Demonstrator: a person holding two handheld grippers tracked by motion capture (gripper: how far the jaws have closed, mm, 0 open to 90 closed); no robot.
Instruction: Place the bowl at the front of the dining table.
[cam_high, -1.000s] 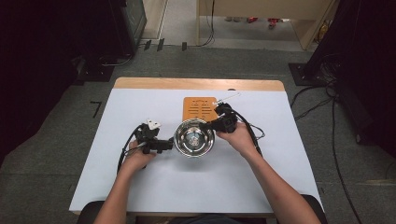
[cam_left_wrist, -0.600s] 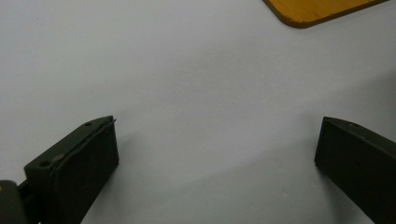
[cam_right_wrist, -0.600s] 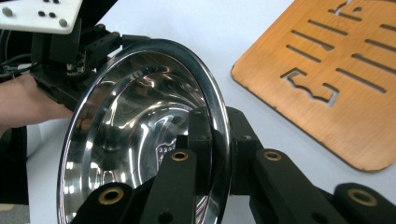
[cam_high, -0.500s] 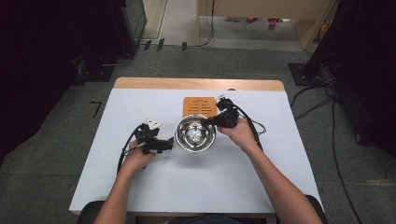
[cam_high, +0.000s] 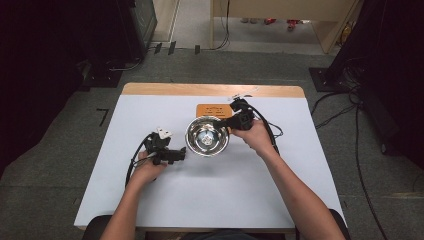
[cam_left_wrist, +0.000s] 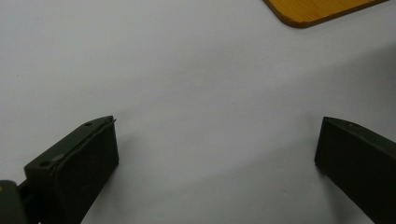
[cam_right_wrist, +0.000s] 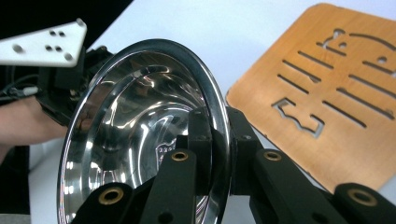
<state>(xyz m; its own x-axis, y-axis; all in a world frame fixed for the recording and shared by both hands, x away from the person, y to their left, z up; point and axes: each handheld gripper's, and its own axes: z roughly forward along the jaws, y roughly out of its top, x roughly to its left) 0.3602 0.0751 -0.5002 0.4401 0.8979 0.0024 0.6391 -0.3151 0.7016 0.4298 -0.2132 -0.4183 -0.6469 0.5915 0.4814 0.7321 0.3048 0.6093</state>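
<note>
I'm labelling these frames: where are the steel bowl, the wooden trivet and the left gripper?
steel bowl (cam_high: 207, 136): high view, inner bottom.
wooden trivet (cam_right_wrist: 327, 88): right gripper view, slotted top face.
left gripper (cam_high: 181, 155): high view, between its fingers.

The bowl (cam_right_wrist: 140, 135) is mirror-glossy metal — the slotted board (cam_right_wrist: 327, 93) matt wood (smooth), the table (cam_high: 150, 115) plain matt white.

High view: fixed overhead camera on the person's side, facing forward and down, taking in the whole counter (cam_high: 150, 115) and the floor beyond. Left gripper view: camera riding the left gripper (cam_left_wrist: 215, 154), very near the counter surface, with a corner of the orange slotted board (cam_left_wrist: 322, 9) at its upper edge. Right gripper view: camera riding the right gripper (cam_right_wrist: 219, 135), at close range on the steel bowl (cam_right_wrist: 140, 126). All three views share the board.
</note>
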